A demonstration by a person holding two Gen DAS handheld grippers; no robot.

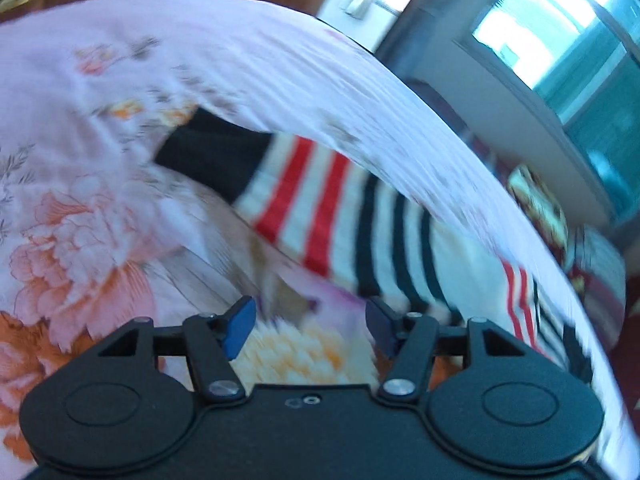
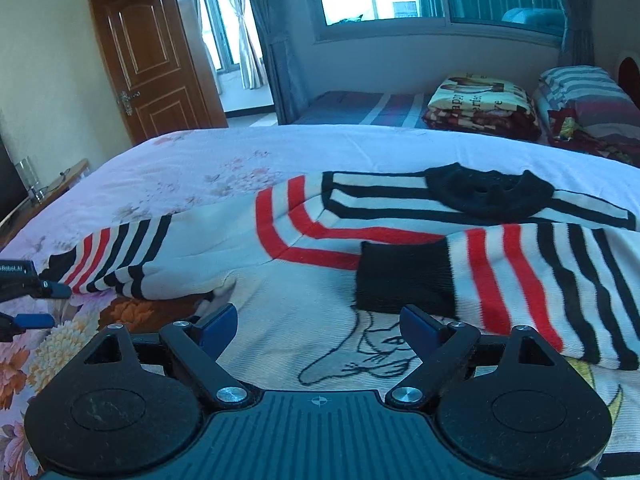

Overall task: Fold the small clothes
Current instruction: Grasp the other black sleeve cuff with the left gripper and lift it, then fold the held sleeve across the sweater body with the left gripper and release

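A white sweater (image 2: 400,216) with red and black stripes and a black collar (image 2: 488,196) lies spread on the floral bedsheet (image 2: 208,160). Its right sleeve is folded across the front, its black cuff (image 2: 404,276) just beyond my right gripper (image 2: 318,326), which is open and empty over a line drawing on the front. The left sleeve (image 2: 120,256) stretches out leftward. My left gripper (image 2: 40,306) stands at that sleeve's end with fingers apart. The blurred left wrist view shows the left gripper (image 1: 310,328) open over the sheet, the sweater (image 1: 340,216) ahead.
Beyond the bed is a second bed with a folded patterned blanket (image 2: 484,104) and striped pillows (image 2: 588,96). A brown door (image 2: 148,64) stands open at the back left. A low table (image 2: 52,184) runs along the bed's left side.
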